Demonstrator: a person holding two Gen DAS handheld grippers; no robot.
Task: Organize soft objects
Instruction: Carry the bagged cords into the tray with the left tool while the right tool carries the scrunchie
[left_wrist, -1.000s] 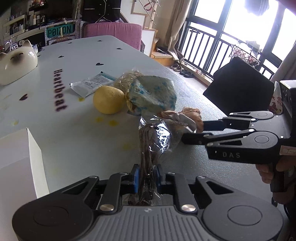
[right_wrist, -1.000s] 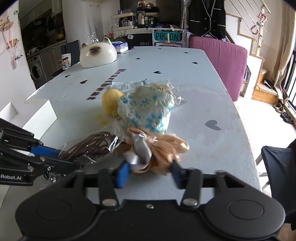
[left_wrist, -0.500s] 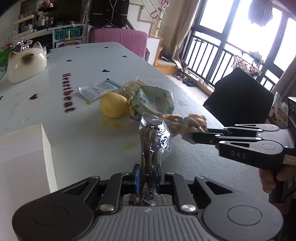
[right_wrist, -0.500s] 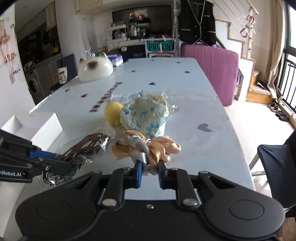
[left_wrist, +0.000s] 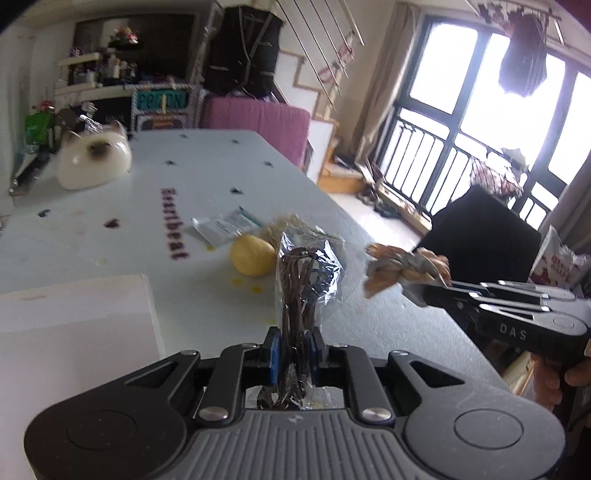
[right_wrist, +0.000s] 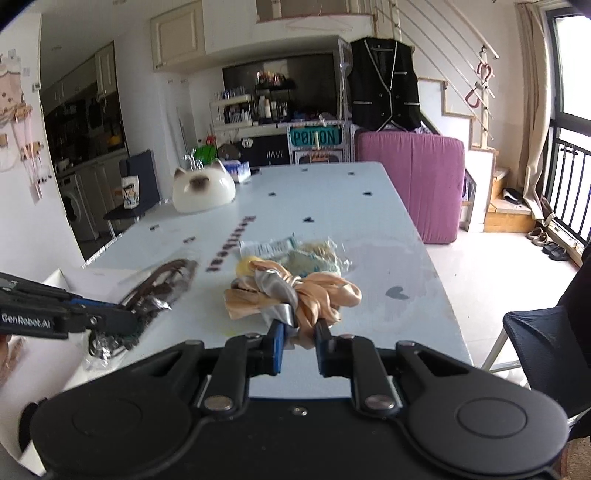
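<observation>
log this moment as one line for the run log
left gripper: shut on bagged brown cords, lifted | right gripper: shut on peach ribbon bow, lifted | white box: near left | table: yellow ball, packets

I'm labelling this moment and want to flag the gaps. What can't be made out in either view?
- Inside of the white box: left wrist view shows only its outer wall and top edge; right wrist view crops it behind the left gripper.
- Blue-flowered pouch: hidden behind the bagged brown cords in the left view, blurred and half covered by the peach bow in the right.
- Print on the flat packet: too small.
</observation>
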